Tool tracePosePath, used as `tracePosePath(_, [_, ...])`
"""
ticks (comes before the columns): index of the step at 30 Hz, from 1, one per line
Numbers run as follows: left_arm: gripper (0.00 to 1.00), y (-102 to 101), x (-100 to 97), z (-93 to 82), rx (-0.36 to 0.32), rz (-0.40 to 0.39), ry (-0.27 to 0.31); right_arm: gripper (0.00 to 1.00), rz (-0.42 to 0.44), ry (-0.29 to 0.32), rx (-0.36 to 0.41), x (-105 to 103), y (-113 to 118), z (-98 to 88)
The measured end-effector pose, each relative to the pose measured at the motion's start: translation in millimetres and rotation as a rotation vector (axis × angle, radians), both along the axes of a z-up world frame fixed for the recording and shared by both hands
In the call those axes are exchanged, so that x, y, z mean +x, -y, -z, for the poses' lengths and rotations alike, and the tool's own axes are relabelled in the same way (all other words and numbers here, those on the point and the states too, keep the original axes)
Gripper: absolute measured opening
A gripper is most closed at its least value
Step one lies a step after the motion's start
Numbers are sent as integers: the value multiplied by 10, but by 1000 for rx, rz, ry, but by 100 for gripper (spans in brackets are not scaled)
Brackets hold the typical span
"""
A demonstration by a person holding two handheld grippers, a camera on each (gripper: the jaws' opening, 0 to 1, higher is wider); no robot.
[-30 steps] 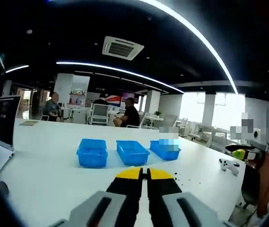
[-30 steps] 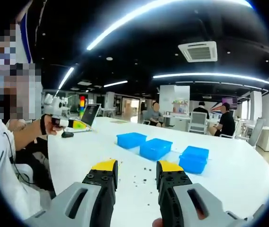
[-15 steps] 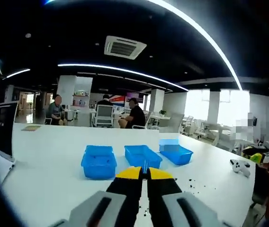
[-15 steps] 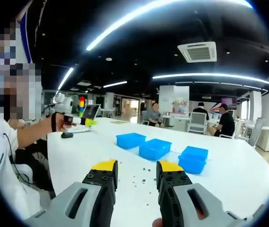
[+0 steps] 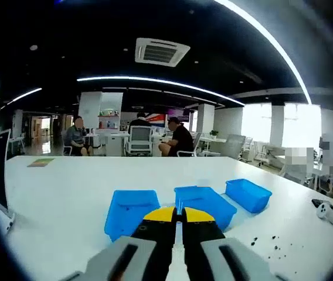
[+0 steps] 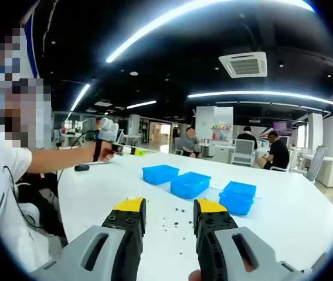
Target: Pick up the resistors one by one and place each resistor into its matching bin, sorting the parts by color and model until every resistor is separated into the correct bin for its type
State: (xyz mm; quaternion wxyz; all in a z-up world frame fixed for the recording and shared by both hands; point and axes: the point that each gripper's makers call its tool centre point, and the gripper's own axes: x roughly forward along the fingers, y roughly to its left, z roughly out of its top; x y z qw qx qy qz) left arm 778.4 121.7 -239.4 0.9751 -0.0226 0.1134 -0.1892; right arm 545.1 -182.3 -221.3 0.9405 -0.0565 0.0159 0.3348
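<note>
Three bins (image 5: 201, 202) wait on the counter (image 6: 307, 216) beside scattered resistors (image 6: 175, 219); left tongs (image 5: 178, 215) pressed together near the bins, right tongs (image 6: 167, 206) spread, seemingly ready to pick.

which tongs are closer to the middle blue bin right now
Left. The left tongs sit right in front of the middle blue bin, tips overlapping its near wall. The right tongs hang back, with scattered resistors between them and that bin.

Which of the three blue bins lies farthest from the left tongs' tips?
In the left gripper view, the right-hand bin; the middle bin and left-hand bin sit just beyond the shut left tongs.
</note>
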Motion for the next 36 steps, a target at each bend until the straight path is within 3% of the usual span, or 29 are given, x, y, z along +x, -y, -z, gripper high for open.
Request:
tracePosePath(7, [7, -9, 349, -6, 34, -45, 18, 34, 2, -2, 1, 3, 17, 14])
tracePosePath(17, [8, -197, 669, 186, 57, -153, -20, 34, 4, -5, 4, 22, 42, 28])
tracePosePath(19, [16, -224, 685, 227, 49, -171, -28, 34, 4, -5, 5, 24, 46, 24])
tracePosePath(21, [44, -185, 681, 234, 1, -157, -31, 34, 5, -4, 6, 28, 53, 17])
tracePosePath(23, [59, -168, 659, 258, 30, -149, -37, 34, 5, -4, 9, 32, 54, 13])
tracePosePath(25, [59, -187, 635, 245, 107, -153, -11, 34, 5, -5, 8, 36, 48, 20])
tracePosePath(36, [58, -179, 526, 79, 100, -134, 19, 34, -1, -1, 3, 22, 17, 5])
